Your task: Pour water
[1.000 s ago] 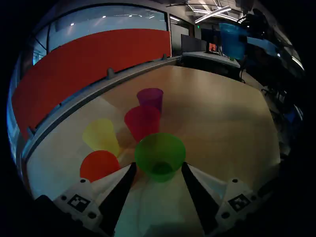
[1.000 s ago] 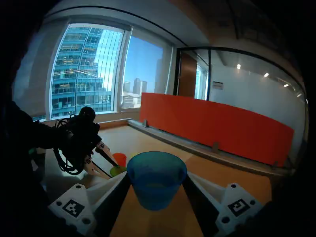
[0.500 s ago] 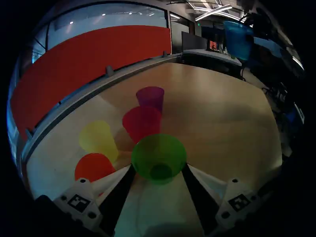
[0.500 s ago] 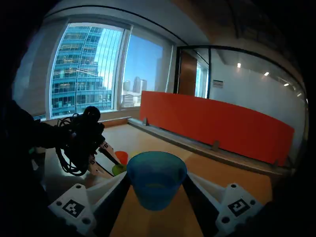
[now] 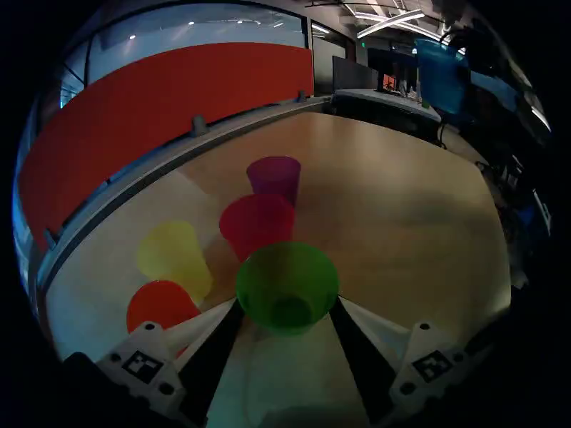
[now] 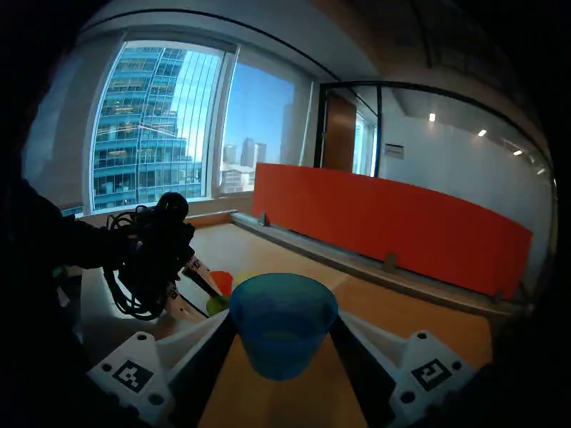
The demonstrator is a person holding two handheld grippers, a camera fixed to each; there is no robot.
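Room: office with tall windows (image 6: 164,143) and an orange partition (image 6: 400,221) behind a wooden counter (image 5: 400,200).
Right gripper (image 6: 282,317): raised, pinching the blue cup (image 6: 283,339) by its walls; a little water seems to sit inside.
Left gripper (image 5: 287,303): clamped on the green cup (image 5: 287,282), low by the red cup (image 5: 257,221), purple cup (image 5: 273,175) and yellow cup (image 5: 173,253).
Handling: thin plastic, light and squashy I'd guess; grip mid-wall, gently.

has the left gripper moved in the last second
Yes. In the right gripper view the left gripper and its green cup have drifted right against the window frame, toward the blue cup.
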